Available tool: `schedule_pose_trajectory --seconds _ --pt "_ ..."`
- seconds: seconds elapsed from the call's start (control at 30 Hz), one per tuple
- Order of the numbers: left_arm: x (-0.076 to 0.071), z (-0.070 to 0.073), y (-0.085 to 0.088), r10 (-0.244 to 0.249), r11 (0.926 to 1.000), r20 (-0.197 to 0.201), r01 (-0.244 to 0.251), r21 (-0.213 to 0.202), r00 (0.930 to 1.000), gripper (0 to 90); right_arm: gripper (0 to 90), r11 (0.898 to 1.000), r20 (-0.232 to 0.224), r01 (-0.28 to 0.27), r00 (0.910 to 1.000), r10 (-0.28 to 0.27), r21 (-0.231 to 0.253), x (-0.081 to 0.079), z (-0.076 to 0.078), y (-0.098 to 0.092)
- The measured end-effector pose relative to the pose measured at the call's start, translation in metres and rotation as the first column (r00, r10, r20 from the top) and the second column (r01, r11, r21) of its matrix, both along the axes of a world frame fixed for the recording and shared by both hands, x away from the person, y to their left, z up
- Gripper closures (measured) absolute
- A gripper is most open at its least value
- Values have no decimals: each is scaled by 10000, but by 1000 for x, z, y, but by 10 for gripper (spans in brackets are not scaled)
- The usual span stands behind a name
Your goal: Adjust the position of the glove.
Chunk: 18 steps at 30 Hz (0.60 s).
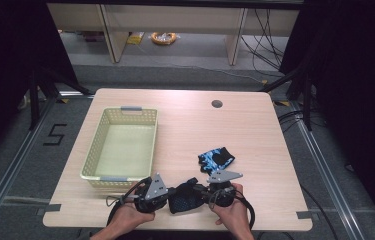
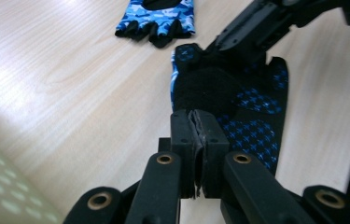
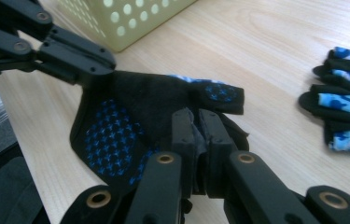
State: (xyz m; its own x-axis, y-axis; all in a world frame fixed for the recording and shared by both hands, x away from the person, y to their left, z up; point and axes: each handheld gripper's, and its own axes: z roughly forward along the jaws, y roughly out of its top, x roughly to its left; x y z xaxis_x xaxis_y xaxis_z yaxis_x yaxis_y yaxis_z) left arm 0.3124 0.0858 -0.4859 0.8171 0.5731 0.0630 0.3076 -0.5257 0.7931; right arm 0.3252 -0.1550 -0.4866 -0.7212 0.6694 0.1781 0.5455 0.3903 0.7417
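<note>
Even overhead light falls on the table (image 1: 185,120) in the high view, leaving its wood pale and bright, while the room to the left and right sinks into near black. Shadows are soft and short; a faint one lies inside the basket (image 1: 123,145) along its left wall. The high view is sharp at the centre and a little soft and grainy toward the far floor. In the left gripper view a broad glare washes out the wood grain at the left, and the basket wall (image 2: 4,196) at the bottom left corner is a blurred, pale smear. In the right gripper view the basket (image 3: 126,18) is mildly out of focus, and the black jaws at the bottom stay crisp.
</note>
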Motion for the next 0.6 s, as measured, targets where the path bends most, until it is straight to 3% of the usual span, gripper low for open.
schedule_pose_trajectory --seconds 0.03,0.07,0.17,0.2,0.3,0.33,0.4,0.57,0.6 --pt "4 0 -2 -125 9998 112 123 165 9999 864 861 9999 -113 106 9999 -106 18 -1 1 0" --pt "5 0 -3 -94 9999 -79 95 110 9999 864 861 9999 72 131 9999 -132 47 0 0 -2" --pt "11 -2 -8 100 9998 187 -103 184 9998 863 860 9997 -40 157 9999 -156 184 2 -1 -6" --pt "13 -3 -9 112 9998 48 -113 169 9999 862 860 9991 -45 412 9991 -411 98 0 1 -7" --pt "15 -7 -14 159 9993 122 -162 333 9998 859 856 9992 -127 355 9993 -353 190 2 -3 -9" --pt "16 -8 -16 102 9992 165 -108 393 9998 857 853 9987 -63 508 9987 -509 -79 2 -3 -10" --pt "17 -10 -17 81 9983 141 -89 582 9999 851 848 9986 -238 518 9984 -520 -109 2 -7 -11" --pt "18 -19 -19 217 9987 14 -217 457 9998 817 812 9976 -347 437 9984 -456 -533 -1 -12 -7" --pt "19 -19 -18 91 9977 61 -95 668 9999 803 785 9969 -377 360 9985 -387 -702 -1 -13 -5"
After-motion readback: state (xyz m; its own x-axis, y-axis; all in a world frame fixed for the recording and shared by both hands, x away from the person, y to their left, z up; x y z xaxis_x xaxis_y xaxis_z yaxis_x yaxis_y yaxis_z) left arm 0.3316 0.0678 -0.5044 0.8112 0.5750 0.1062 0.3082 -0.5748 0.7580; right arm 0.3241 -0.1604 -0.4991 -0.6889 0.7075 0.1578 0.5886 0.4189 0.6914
